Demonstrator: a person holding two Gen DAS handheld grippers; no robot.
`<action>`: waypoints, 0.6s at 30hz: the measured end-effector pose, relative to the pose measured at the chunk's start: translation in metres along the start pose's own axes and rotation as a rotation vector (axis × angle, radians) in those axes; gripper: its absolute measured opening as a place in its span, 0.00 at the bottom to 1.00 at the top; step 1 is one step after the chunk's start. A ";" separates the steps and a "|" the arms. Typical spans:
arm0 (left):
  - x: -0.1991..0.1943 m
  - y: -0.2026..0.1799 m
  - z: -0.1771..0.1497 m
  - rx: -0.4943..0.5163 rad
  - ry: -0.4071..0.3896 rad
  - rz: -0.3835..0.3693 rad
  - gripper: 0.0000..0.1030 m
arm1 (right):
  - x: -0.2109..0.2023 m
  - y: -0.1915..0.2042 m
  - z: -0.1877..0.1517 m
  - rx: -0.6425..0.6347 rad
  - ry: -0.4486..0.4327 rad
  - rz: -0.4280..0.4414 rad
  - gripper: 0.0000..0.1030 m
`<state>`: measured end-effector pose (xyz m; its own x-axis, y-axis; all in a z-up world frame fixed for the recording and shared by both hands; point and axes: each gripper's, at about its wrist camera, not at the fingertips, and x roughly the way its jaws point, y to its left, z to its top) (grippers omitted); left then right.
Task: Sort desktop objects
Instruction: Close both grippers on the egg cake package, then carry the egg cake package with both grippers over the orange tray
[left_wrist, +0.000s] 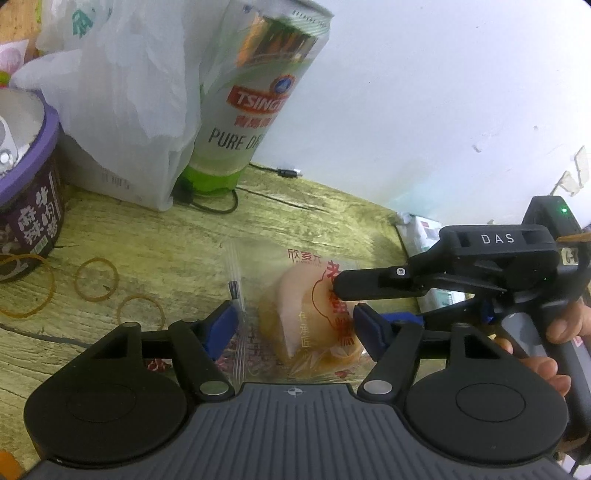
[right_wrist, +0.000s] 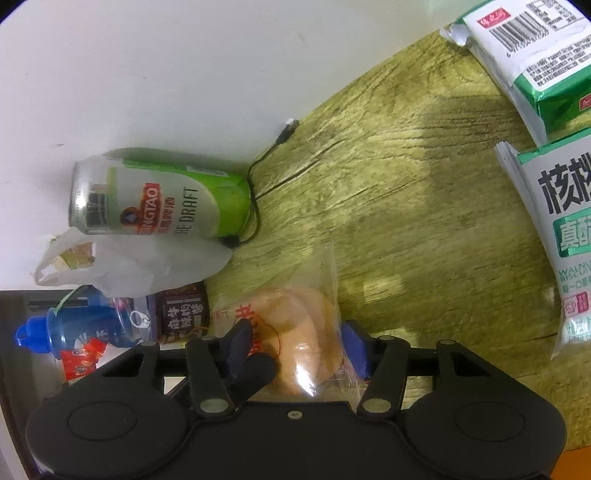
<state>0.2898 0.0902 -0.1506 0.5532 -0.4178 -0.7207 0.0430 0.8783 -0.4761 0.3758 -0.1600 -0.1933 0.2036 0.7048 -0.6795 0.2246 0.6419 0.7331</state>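
A: We note the wrapped pastry (left_wrist: 310, 325) lying on the worktop (left_wrist: 314, 221), in front of the beer can (left_wrist: 251, 103).

B: Left hand-held gripper (left_wrist: 295, 326): blue pads either side of the packet, pinching its wrapper. Right hand-held gripper (right_wrist: 299, 347) squeezes the same packet from the other side.

A: Outward, we log rubber bands (left_wrist: 96, 277) left, a purple tub (left_wrist: 27, 177), a white plastic bag (left_wrist: 129, 103), a black cable (left_wrist: 221, 206); biscuit packs (right_wrist: 554, 236) right.
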 end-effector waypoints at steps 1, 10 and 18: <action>-0.003 -0.002 0.001 0.003 -0.003 -0.001 0.67 | -0.002 0.001 -0.001 -0.002 -0.003 0.003 0.51; -0.034 -0.025 0.000 0.053 -0.029 -0.015 0.67 | -0.031 0.018 -0.017 -0.028 -0.032 0.035 0.51; -0.066 -0.050 -0.017 0.094 -0.022 -0.018 0.67 | -0.063 0.029 -0.044 -0.055 -0.041 0.047 0.51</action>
<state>0.2366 0.0697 -0.0873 0.5698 -0.4295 -0.7007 0.1302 0.8890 -0.4390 0.3271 -0.1723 -0.1275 0.2518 0.7225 -0.6439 0.1612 0.6247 0.7640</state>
